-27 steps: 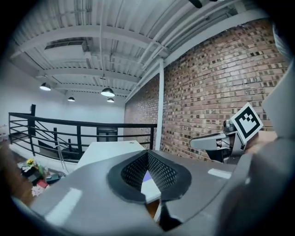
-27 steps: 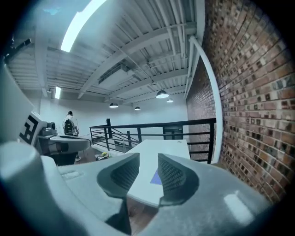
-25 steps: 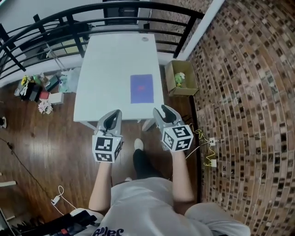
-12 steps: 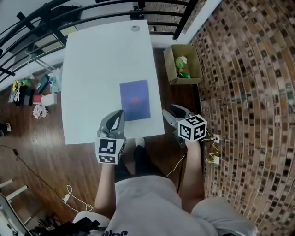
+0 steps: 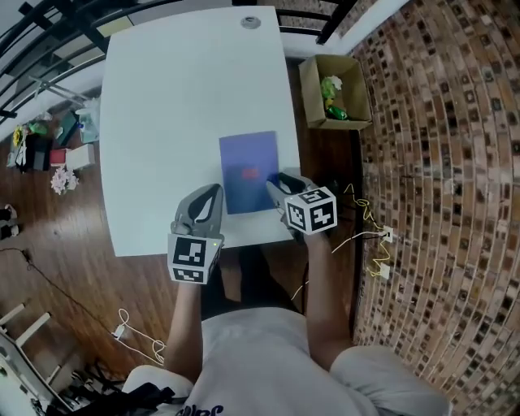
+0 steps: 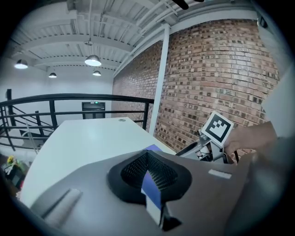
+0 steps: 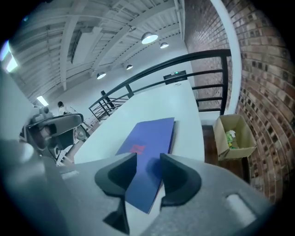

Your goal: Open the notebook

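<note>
Blue-violet and closed, the notebook (image 5: 248, 162) lies flat on the white table (image 5: 179, 106), toward the table's near right part, with its long sides running near to far. A small red mark sits at the middle of its cover.

The right gripper (image 5: 278, 182) hangs over the notebook's near right corner. In the right gripper view its jaws stand well apart, and the corner of the cover (image 7: 148, 138) shows in the gap between them. They grip nothing, and whether their tips touch the cover cannot be told.

The left gripper (image 5: 211, 193) is over the table's near edge, just left of the notebook and clear of it. In the left gripper view its two black pads (image 6: 138, 168) are drawn together at the tips, with only a thin slit lower down, and nothing is held between them.

On the wooden floor (image 5: 65, 244) to the right of the table, toward its far end, stands an open cardboard box (image 5: 313, 93) with something green inside. A small round disc (image 5: 250, 22) rests near the table's far edge. A black railing (image 6: 69, 97) runs beyond the far side, and a brick wall (image 5: 439, 162) fills the right.
</note>
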`<state>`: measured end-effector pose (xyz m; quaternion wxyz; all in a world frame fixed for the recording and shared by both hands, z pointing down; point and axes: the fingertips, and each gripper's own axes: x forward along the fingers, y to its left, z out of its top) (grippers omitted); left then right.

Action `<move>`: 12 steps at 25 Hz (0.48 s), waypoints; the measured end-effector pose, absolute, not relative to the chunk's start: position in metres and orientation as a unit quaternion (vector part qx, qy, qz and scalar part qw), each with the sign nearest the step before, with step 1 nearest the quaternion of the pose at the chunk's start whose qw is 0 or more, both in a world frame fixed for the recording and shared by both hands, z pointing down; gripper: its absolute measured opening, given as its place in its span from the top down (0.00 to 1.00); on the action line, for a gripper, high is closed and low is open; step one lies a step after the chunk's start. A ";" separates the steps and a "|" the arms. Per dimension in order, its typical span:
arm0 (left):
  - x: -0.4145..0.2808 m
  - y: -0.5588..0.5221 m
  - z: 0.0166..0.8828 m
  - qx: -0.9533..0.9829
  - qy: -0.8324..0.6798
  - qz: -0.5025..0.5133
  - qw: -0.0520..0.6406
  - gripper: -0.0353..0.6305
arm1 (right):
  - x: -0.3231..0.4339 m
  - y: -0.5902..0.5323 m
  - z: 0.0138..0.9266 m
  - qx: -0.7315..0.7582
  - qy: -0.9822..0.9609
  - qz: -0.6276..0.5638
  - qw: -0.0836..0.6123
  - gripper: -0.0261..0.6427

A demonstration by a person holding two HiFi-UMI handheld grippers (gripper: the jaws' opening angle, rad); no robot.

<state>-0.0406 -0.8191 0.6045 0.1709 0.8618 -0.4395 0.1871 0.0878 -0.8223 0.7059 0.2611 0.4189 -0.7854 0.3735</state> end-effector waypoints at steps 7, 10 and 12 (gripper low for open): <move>-0.052 -0.828 0.622 0.854 -0.443 0.195 0.191 0.92 | 0.089 -0.841 0.728 0.440 -0.764 0.380 0.282 0.66; -0.056 -0.829 0.621 0.855 -0.439 0.199 0.192 0.92 | 0.087 -0.845 0.729 0.442 -0.758 0.393 0.276 0.64; -0.061 -0.832 0.619 0.855 -0.438 0.197 0.193 0.92 | 0.083 -0.846 0.728 0.438 -0.757 0.402 0.271 0.64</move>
